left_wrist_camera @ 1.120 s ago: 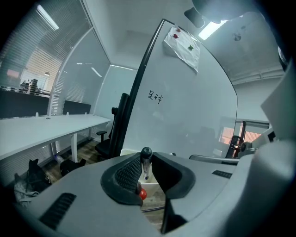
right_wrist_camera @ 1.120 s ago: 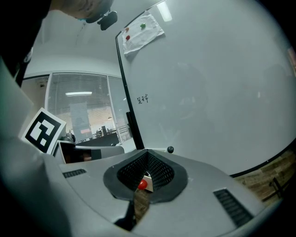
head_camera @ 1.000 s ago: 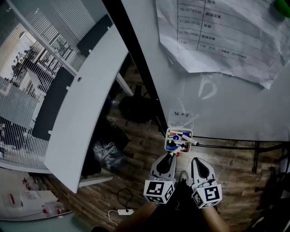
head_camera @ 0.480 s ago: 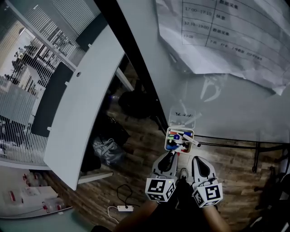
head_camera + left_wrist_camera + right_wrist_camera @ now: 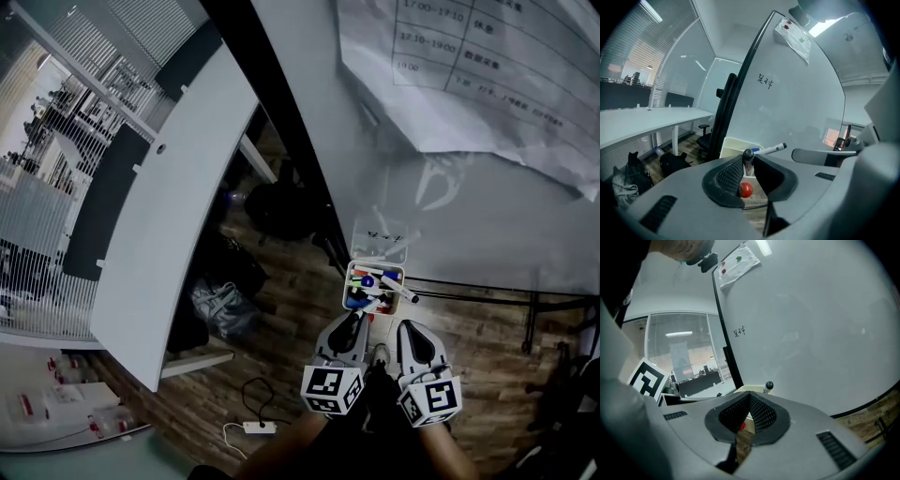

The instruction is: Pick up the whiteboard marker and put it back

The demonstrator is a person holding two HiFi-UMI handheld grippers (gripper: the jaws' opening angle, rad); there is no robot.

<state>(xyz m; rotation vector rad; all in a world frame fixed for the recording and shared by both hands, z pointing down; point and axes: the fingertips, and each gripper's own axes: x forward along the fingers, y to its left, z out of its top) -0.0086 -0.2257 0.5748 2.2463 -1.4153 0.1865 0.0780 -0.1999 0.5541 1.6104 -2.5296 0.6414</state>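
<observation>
Whiteboard (image 5: 797, 108) behind; white marker (image 5: 748, 168) (black end up) clamped in left gripper (image 5: 749, 160)

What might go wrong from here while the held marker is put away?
1. The tray is crowded, and one pen juts over its rim; the marker pinched upright in the left tool may knock it out.
2. The pinch covers only a short stretch of the marker, so it may tilt or slip on contact.

whiteboard marker (image 5: 748, 161): mostly hidden by left tongs (image 5: 749, 156) | paper sheet (image 5: 487, 84): cut off top
</observation>
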